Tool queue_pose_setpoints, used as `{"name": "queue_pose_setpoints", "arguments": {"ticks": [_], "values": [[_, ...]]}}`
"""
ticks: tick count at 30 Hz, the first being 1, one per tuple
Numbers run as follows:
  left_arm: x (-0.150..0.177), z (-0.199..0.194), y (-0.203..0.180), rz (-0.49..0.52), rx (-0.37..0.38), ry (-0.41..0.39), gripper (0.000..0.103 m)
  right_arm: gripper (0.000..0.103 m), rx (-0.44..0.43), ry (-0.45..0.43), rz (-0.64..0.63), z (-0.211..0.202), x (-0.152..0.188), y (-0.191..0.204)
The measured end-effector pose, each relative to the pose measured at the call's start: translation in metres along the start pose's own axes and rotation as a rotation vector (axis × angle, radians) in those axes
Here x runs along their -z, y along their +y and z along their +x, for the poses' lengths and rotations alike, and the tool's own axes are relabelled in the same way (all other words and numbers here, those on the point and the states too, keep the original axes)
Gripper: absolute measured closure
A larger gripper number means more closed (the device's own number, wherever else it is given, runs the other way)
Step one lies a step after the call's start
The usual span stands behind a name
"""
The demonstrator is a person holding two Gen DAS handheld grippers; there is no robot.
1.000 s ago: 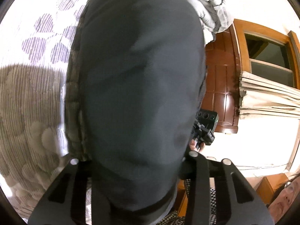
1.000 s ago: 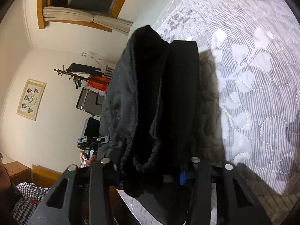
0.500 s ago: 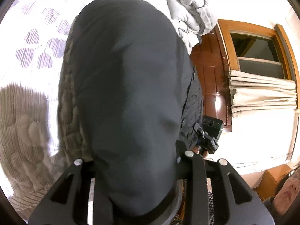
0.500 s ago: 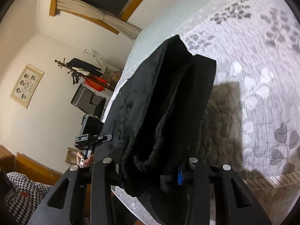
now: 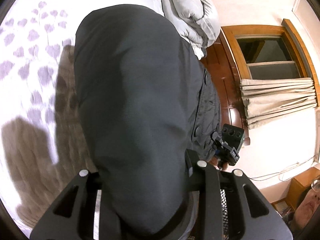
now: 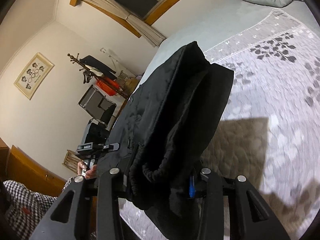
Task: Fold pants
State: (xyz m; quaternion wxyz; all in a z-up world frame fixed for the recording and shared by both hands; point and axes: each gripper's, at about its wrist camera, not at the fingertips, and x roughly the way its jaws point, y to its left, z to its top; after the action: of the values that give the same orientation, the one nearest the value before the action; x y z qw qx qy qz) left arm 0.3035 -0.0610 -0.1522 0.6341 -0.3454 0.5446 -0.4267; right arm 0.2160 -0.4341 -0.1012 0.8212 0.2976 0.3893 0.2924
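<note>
Left wrist view shows the left gripper (image 5: 144,172) with its jaws clenched on the dark pants (image 5: 130,92), which drape up and away over the bed (image 5: 30,40); lifting the cloth clear of the patterned cover looks meant to let it hang straight so that a fold can be laid down evenly. The fabric fills the middle of the picture and hides the fingertips and whatever lies under it, so whether the far end touches the bed cannot be told. At the right edge of the cloth the right gripper (image 5: 224,150) shows only in part, beside a folded grey duvet (image 5: 192,14). Right wrist view shows the right gripper (image 6: 160,175) grasping a bunched, gathered edge of the pants (image 6: 180,110), probably the waistband, held level with the other hand to keep that edge taut. The left gripper (image 6: 96,150) is small and half covered by cloth, and the bed (image 6: 280,120) is blurred by motion.
</note>
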Motion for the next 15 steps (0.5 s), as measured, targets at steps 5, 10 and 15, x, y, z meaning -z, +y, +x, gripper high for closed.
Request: {"name": "queue_pose_setpoints", "arguments": {"ticks": [5,10,15], "values": [[-0.028,-0.005,0.006,0.01,-0.036,-0.029,0.073,0.064,0.0,0.01,0.001,0.024,-0.024,-0.008],[-0.059,-0.008,0.021,0.0,-0.072,-0.054,0.072,0.063,0.01,0.032,0.012,0.052,-0.047,-0.021],[-0.089,-0.006,0.041,-0.024,-0.113,-0.065,0.072,0.064,0.022,0.058,0.024,0.081,-0.064,-0.036]]}}
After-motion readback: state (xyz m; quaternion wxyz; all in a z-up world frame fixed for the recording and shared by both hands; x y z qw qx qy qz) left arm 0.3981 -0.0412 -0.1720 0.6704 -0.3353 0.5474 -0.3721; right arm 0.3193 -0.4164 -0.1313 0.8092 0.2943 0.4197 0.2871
